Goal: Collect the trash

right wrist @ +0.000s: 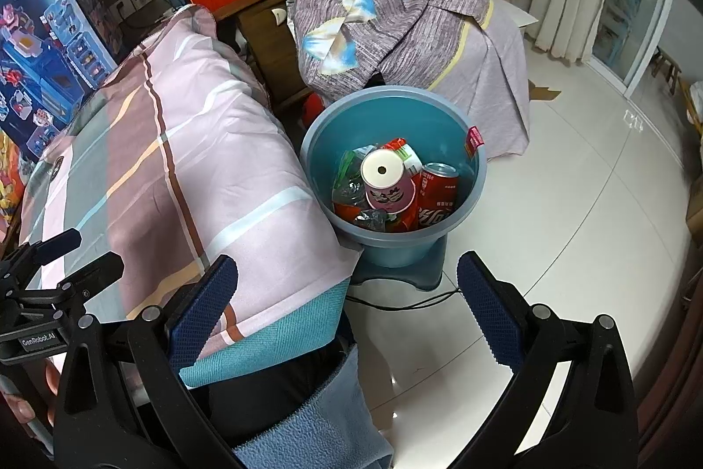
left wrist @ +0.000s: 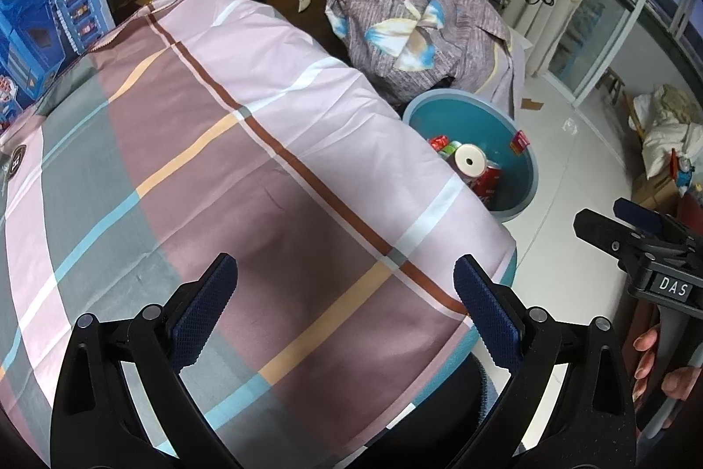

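Observation:
A blue plastic bin [right wrist: 476, 179] stands on the white floor beside the bed and also shows in the left wrist view [left wrist: 529, 179]. Inside it lie a pink paper cup [right wrist: 389, 183] upside down, a red cola can [right wrist: 437, 192], and crumpled wrappers [right wrist: 351, 179]. My left gripper [left wrist: 345, 306] is open and empty above the checked bed cover [left wrist: 219, 143]. My right gripper [right wrist: 347, 306] is open and empty, above the bed's edge and the floor, short of the bin. The right gripper body shows in the left wrist view [left wrist: 650, 249].
A purple-draped box [right wrist: 413, 29] stands behind the bin. A black cable [right wrist: 408, 304] runs across the floor by the bin's base. A blue toy box [right wrist: 48, 42] leans at the bed's far left. A blue towel [right wrist: 325, 420] hangs off the bed corner.

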The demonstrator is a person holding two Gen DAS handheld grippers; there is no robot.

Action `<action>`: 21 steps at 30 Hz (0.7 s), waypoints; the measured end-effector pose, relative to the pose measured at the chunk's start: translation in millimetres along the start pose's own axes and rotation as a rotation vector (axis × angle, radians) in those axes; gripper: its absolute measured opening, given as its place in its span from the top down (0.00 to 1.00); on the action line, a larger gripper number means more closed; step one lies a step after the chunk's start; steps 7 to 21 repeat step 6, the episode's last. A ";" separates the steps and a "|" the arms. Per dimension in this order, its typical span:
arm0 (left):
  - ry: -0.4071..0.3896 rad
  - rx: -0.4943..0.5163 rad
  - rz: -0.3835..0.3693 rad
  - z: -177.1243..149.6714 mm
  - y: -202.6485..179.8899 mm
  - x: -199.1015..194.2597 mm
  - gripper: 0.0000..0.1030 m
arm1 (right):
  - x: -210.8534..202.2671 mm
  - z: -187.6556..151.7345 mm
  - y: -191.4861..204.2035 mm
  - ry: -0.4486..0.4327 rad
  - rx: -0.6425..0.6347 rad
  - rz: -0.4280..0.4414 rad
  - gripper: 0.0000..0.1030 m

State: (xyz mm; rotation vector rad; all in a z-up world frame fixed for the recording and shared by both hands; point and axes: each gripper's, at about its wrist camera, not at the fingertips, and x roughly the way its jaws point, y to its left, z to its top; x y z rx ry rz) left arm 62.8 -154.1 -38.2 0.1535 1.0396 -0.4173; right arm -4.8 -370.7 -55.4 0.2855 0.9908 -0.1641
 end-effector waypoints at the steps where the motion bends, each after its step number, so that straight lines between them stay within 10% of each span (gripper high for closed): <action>1: 0.002 -0.004 0.003 -0.6 0.9 0.7 0.04 | 0.4 0.3 0.2 0.001 -0.001 0.000 0.07; 21: 0.011 -0.015 0.011 -1.4 3.1 0.3 0.04 | 0.0 1.4 -0.1 0.001 -0.003 0.000 0.07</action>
